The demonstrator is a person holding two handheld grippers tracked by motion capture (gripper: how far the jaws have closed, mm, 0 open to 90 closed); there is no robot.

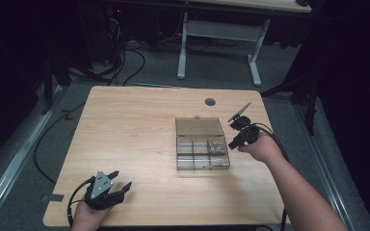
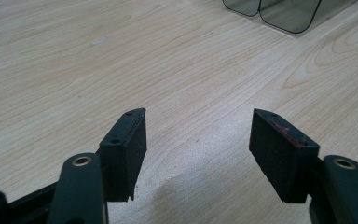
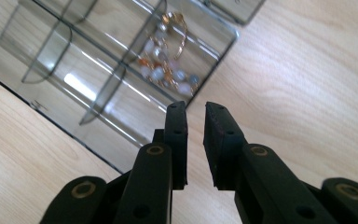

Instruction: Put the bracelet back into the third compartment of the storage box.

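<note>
A clear plastic compartment box (image 1: 203, 168) lies right of the table's centre with its lid (image 1: 200, 126) folded open behind it. A tangle of beaded, gold-coloured jewellery (image 1: 216, 147) (image 3: 168, 60) lies in the back right compartment. My right gripper (image 1: 233, 143) (image 3: 196, 109) hovers at the box's right edge, just short of that compartment. Its jaws stand almost together with a narrow gap and nothing between them. My left gripper (image 1: 123, 178) (image 2: 198, 119) rests open over bare wood at the near left. A corner of the box (image 2: 289, 14) shows far ahead of it.
The wooden table (image 1: 125, 125) has a grey round cable hole (image 1: 210, 101) behind the box. Past its far edge stands another table's white leg (image 1: 182, 48), with dark cables (image 1: 130, 67) on the floor. The table's near edge runs just below my left hand.
</note>
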